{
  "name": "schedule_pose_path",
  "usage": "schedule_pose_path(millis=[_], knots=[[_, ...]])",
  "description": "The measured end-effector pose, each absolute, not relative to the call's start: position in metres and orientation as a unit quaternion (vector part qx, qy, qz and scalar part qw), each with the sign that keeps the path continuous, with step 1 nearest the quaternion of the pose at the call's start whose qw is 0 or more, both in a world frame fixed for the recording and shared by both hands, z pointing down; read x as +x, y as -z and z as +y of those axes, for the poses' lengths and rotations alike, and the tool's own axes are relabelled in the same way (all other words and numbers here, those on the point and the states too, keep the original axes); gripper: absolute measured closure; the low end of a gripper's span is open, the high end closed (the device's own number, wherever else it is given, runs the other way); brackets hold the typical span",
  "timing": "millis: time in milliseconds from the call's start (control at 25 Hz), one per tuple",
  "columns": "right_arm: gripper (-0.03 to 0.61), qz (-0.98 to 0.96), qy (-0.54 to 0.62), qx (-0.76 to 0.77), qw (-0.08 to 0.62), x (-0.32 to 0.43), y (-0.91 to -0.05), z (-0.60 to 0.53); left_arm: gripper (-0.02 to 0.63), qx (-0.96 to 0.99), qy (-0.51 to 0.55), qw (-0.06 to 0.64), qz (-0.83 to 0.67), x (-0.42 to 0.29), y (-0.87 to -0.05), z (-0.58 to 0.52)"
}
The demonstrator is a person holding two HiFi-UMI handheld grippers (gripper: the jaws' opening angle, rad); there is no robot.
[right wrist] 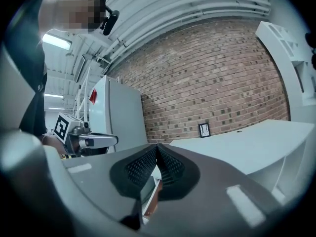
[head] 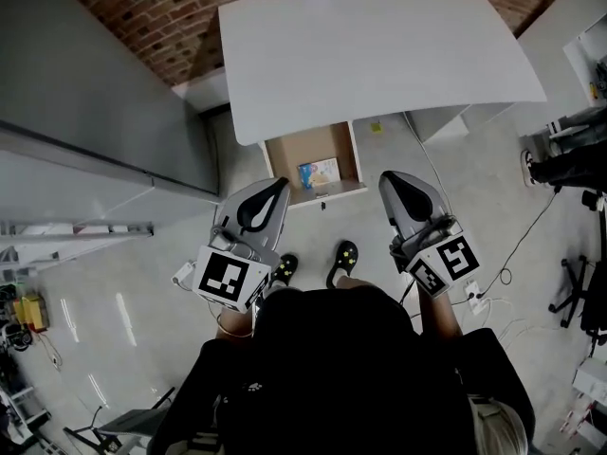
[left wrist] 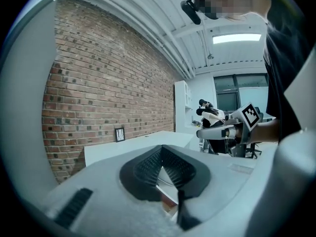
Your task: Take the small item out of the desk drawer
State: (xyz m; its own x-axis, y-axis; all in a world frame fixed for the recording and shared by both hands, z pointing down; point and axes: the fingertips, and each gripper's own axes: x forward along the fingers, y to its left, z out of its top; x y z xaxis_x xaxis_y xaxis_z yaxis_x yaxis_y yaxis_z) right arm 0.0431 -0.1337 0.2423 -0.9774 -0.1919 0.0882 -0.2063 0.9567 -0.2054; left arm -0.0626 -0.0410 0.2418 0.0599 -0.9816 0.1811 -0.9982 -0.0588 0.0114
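The left hand-held gripper (head: 277,184) and the right hand-held gripper (head: 388,177) each have jaws pressed together on nothing, held just short of the open drawer (head: 285,157) under the white table (head: 379,55). The small item (head: 319,172), a flat blue-and-pale packet, lies inside the drawer near its front.

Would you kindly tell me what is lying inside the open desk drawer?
A small blue-and-pale item lies near the front of the drawer; its rear is hidden under the desktop.

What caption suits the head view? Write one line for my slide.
Left gripper and right gripper, both shut and empty, held before the open drawer of a white desk, small item inside.
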Motion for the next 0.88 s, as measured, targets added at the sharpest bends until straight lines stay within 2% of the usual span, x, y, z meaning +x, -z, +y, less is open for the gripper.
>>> schedule_pose_path(millis=[880], knots=[[0.566, -0.990, -0.120, -0.008, 0.074, 0.034, -0.298, -0.177, 0.615, 0.645, -0.090, 0.132, -0.747, -0.046, -0.292, -0.061]])
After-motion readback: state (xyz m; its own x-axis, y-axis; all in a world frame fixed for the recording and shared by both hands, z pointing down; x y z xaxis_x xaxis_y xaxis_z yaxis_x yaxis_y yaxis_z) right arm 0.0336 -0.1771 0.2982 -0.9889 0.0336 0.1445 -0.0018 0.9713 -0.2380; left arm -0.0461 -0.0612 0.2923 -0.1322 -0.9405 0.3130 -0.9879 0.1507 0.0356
